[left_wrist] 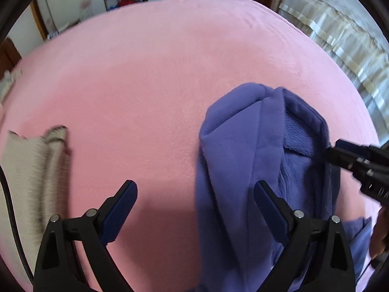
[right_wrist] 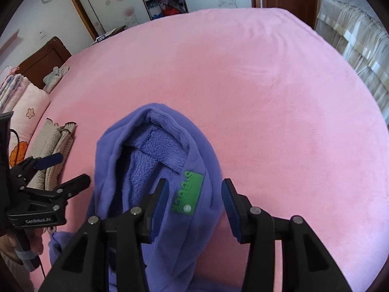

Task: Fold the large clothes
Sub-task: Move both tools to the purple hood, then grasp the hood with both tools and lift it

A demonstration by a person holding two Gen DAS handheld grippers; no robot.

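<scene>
A pink bed (right_wrist: 267, 85) fills a bedroom with a wardrobe and curtains behind. The right gripper (right_wrist: 194, 203) has its jaws partly apart, straddling a fold of the purple hoodie (right_wrist: 150, 160) by its green label (right_wrist: 188, 194); the pads do not look pressed on the cloth, though the left one lies close against it. The left gripper (left_wrist: 195, 202) has its jaws wide apart, one over bare bedding, the other over the hoodie's edge, gripping nothing. The hoodie lies bunched near the bed's near edge, fleece lining up. I judge the step is to take it by two matching points, so each jaw should close on one layer at a seam or hem, not on a wad, then lift and spread it flat toward the open middle. A beige knit (right_wrist: 56, 143) lies just to the left, near enough to snag; pillows (right_wrist: 26, 104) sit beyond it.
</scene>
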